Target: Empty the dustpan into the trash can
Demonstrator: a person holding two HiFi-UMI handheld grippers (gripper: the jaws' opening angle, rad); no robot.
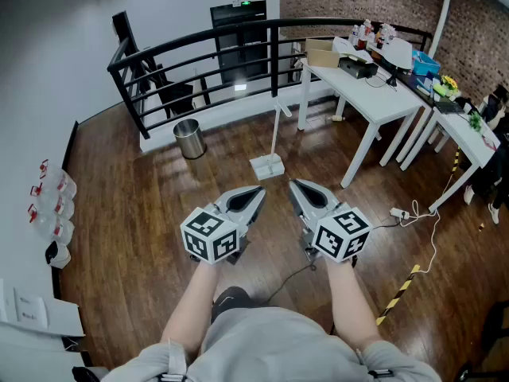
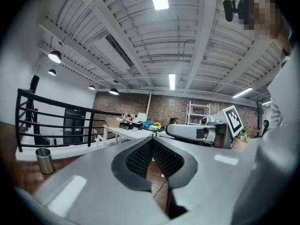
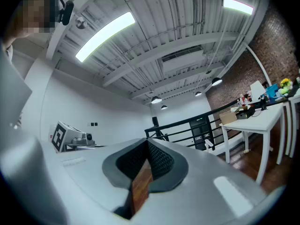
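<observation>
A dark wooden floor (image 1: 135, 213) runs back to a black railing (image 1: 199, 46), with a white table (image 1: 374, 102) at the right. The dustpan (image 1: 268, 166) stands on the floor with its long handle upright, well apart from the steel trash can (image 1: 189, 138) beside the railing. Nearer the person, the left gripper (image 1: 259, 190) and right gripper (image 1: 293, 184) are held level side by side. All 4 fingers are pressed together in pairs, with nothing between them.
</observation>
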